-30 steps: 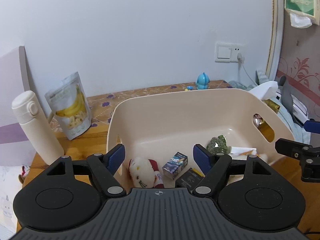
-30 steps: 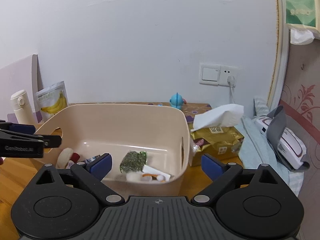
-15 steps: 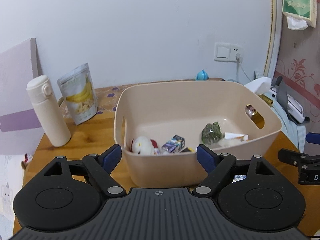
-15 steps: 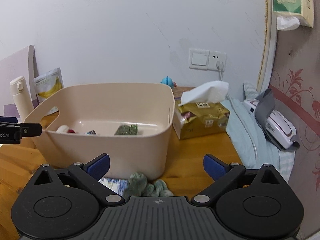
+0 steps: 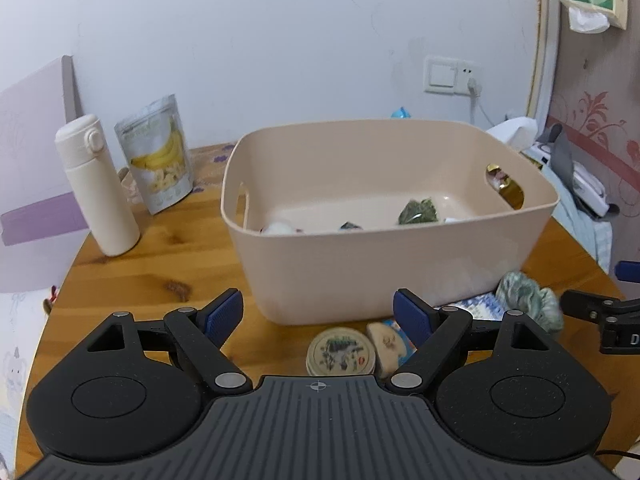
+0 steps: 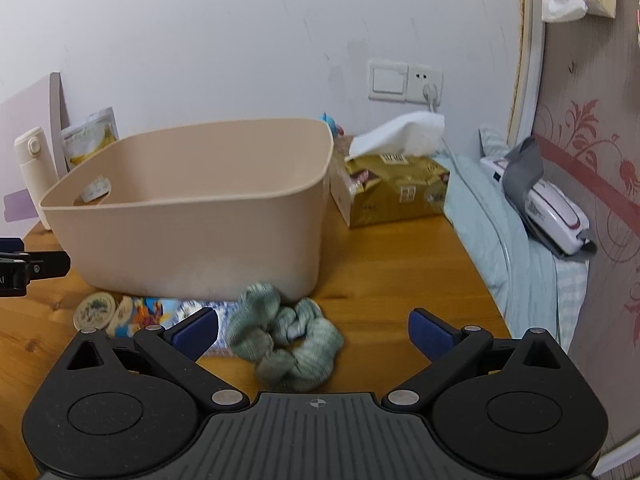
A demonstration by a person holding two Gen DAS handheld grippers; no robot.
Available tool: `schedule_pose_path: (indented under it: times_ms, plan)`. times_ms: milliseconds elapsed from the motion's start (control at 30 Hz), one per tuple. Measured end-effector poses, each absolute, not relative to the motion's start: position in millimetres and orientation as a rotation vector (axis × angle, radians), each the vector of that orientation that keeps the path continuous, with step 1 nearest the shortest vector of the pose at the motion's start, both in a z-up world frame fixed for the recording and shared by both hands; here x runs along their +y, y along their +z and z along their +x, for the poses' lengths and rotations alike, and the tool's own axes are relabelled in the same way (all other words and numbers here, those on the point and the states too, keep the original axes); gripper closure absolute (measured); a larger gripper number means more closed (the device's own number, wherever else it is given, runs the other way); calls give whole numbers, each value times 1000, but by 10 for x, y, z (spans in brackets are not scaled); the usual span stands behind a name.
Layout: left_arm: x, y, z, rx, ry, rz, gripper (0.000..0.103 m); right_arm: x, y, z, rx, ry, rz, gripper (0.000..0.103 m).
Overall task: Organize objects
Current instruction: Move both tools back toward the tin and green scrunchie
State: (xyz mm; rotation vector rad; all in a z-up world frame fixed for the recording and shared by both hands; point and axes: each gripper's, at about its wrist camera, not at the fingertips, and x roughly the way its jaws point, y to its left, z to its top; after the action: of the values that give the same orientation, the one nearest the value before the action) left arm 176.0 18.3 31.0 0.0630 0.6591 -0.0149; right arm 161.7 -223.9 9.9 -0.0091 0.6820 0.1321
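A beige plastic bin [image 5: 400, 264] [image 6: 192, 236] stands on the wooden table [image 5: 160, 272] and holds a green packet [image 5: 418, 212] and other small items, mostly hidden by its wall. In front of it lie a round tin [image 5: 341, 351] [image 6: 94, 309], a small cream item [image 5: 385, 347], a blue printed packet [image 6: 160, 310] and a green scrunchie [image 6: 286, 338] [image 5: 528, 296]. My left gripper [image 5: 318, 314] is open, just before the tin. My right gripper [image 6: 314, 328] is open, with the scrunchie between its fingers and untouched.
A white bottle [image 5: 96, 184] and a banana-chip pouch [image 5: 160, 156] stand at the left. A gold tissue pack [image 6: 396, 188] sits right of the bin. Pale blue bedding [image 6: 512, 256] with a white device [image 6: 548, 208] borders the table's right edge. A wall socket [image 6: 404, 82] is behind.
Both grippers have pulled back and down from over the bin toward the table's front edge. The tin, packet and scrunchie in front of the bin have come into view.
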Motion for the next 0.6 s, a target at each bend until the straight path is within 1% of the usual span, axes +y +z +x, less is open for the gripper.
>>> schedule_pose_path:
  times_ms: [600]
  plan:
    - [137, -107, 1718, 748, -7, 90, 19, -2371, -227, 1590, 769, 124, 10, 0]
